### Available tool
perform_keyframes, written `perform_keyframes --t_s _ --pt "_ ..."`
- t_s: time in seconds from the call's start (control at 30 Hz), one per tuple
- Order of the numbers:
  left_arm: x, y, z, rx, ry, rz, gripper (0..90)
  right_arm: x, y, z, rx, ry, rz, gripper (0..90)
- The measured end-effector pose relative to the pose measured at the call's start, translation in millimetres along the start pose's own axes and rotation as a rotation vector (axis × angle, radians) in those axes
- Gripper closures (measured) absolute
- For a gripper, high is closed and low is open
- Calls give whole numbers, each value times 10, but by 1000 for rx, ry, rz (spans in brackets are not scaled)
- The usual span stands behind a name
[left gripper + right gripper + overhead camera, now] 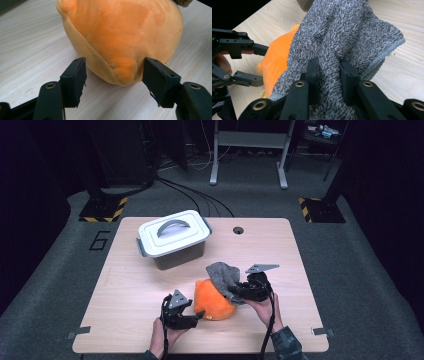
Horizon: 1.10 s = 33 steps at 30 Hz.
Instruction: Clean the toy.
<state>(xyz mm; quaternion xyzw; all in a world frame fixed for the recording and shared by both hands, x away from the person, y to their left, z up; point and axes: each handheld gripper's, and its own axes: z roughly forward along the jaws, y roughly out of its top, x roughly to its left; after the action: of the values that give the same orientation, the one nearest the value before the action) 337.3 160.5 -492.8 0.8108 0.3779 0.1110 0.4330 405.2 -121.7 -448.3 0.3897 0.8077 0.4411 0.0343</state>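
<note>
A round orange plush toy lies near the front middle of the wooden table. My left gripper is at its left side. In the left gripper view the gripper is open, with a seamed bump of the orange plush toy between the pads but not pressed by them. A grey knitted cloth is draped over the toy's far right side. My right gripper is shut on a fold of the grey cloth, as the right gripper view shows, with the orange toy under the cloth.
A white lidded box with a grey handle stands at the back left of the table. A small round hole is in the tabletop near the far edge. Beyond the table are cables on the floor and a metal desk frame.
</note>
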Motion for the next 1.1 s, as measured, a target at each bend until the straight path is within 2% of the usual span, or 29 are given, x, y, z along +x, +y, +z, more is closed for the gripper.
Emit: perform_keyframes --t_s 0.07,0.1,0.2,0.23,0.33,0.47,0.53,0.57,0.67,0.7,0.73,0.8,0.83,0.9,0.97,1.0,1.03,1.1 --pt "-38 22 36 2 4 19 502 -5 -6 -5 8 -5 5 723" --pt "-52 34 44 -1 10 30 539 -6 -6 -8 9 -9 4 723" --pt "-67 49 43 -6 17 30 643 4 23 -55 -14 -14 -1 724" --pt "-71 53 32 -3 16 29 643 4 23 -55 -14 -14 -1 724" --pt "-110 74 25 -3 32 39 661 41 105 -134 -44 29 4 724" --pt "-183 132 35 13 53 62 663 225 208 -88 -22 49 -53 722" --pt "-218 142 58 18 56 57 673 357 247 39 4 35 -102 717" --pt "-219 147 62 24 61 65 673 357 247 39 4 35 -102 717" --pt "-207 136 71 25 60 47 686 387 242 126 21 12 -103 722" --pt "-191 135 64 26 59 51 690 378 238 147 23 -15 -129 724" --pt "-187 130 61 23 53 39 694 360 234 152 30 -18 -131 726" --pt "-183 127 60 13 49 30 701 310 215 141 33 -40 -117 731" --pt "-180 128 58 14 54 40 702 285 206 132 32 -39 -111 733" --pt "-178 123 57 12 47 30 702 222 177 91 40 -100 -113 735" --pt "-173 120 53 7 45 32 701 94 119 38 45 -125 -80 736" --pt "-176 119 52 3 42 28 700 32 84 27 53 -159 -75 737" --pt "-183 120 57 -8 43 25 697 -14 54 26 55 -168 -61 737" --pt "-203 134 54 -14 40 37 693 -114 -4 -1 52 -141 -25 737"
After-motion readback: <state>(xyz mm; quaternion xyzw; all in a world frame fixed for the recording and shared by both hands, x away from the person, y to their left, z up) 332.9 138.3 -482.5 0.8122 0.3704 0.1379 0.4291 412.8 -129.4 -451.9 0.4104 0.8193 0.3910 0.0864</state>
